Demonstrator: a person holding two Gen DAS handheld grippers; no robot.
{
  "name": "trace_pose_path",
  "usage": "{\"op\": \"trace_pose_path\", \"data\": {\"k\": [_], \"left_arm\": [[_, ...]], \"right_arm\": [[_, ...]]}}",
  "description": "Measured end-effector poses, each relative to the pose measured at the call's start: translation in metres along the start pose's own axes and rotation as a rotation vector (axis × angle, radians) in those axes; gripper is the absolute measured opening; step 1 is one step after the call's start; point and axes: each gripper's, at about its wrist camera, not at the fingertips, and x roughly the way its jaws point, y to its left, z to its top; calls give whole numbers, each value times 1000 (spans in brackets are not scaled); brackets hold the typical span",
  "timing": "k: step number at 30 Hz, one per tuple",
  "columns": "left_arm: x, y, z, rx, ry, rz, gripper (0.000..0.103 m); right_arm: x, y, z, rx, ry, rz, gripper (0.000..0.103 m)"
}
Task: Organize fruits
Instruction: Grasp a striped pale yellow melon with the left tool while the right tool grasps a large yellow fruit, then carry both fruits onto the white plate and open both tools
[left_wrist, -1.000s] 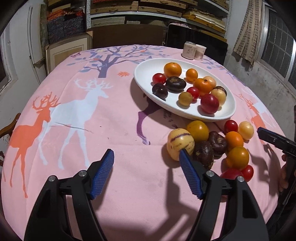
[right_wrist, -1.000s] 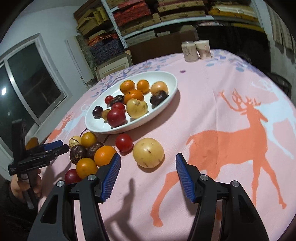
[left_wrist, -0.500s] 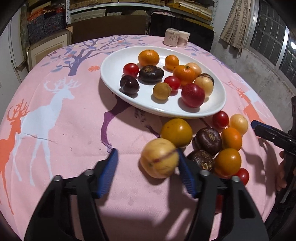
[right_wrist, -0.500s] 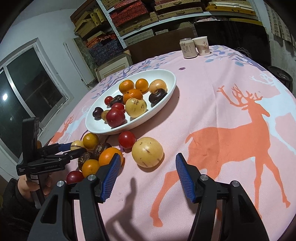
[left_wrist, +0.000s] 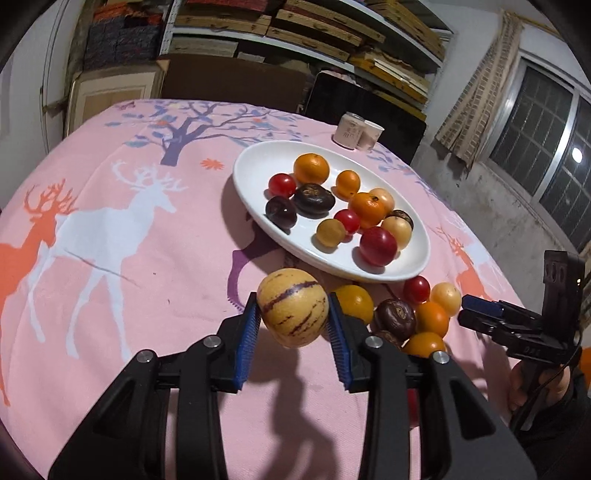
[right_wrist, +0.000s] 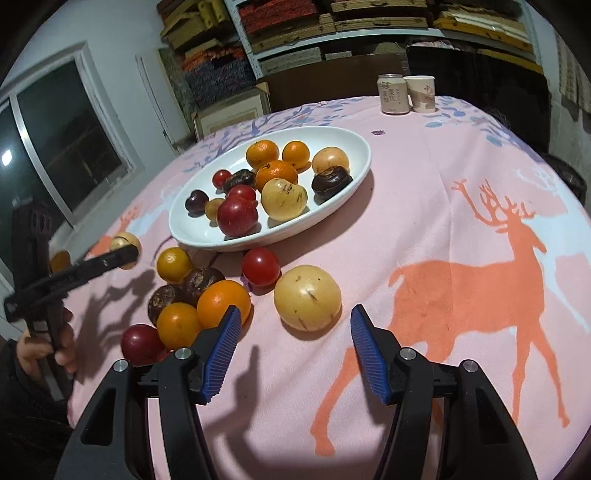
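Observation:
My left gripper (left_wrist: 291, 332) is shut on a yellow purple-striped melon (left_wrist: 292, 307) and holds it above the pink cloth, short of the white oval plate (left_wrist: 258, 162), which holds several fruits. The held melon also shows in the right wrist view (right_wrist: 125, 243) at the left gripper's tip. My right gripper (right_wrist: 295, 350) is open and empty just behind a pale yellow fruit (right_wrist: 307, 297) on the cloth. A loose pile of orange, red and dark fruits (right_wrist: 199, 295) lies left of it, in front of the plate (right_wrist: 351, 147).
A can (right_wrist: 393, 94) and a paper cup (right_wrist: 421, 94) stand at the table's far edge. The pink deer-print cloth (left_wrist: 110, 240) covers the round table. Shelves with boxes stand behind; windows are at the sides.
My left gripper closed on the striped melon and lifted it off the cloth. My right gripper stayed open, close behind the pale yellow fruit.

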Motion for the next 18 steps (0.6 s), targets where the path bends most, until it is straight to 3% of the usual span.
{"op": "trace_pose_path", "data": {"k": [5, 7, 8, 10, 18], "left_arm": [[3, -5, -1, 30, 7, 1, 35], [2, -4, -1, 26, 5, 2, 35], [2, -3, -1, 25, 5, 0, 35], [3, -3, -1, 23, 7, -4, 35], [0, -6, -1, 36, -11, -1, 35]], "right_arm": [[23, 11, 17, -56, 73, -81, 61], [32, 12, 18, -62, 107, -84, 52], [32, 12, 18, -62, 105, -99, 43], [29, 11, 16, -57, 92, -60, 43], [6, 1, 11, 3, -7, -60, 43]]}}
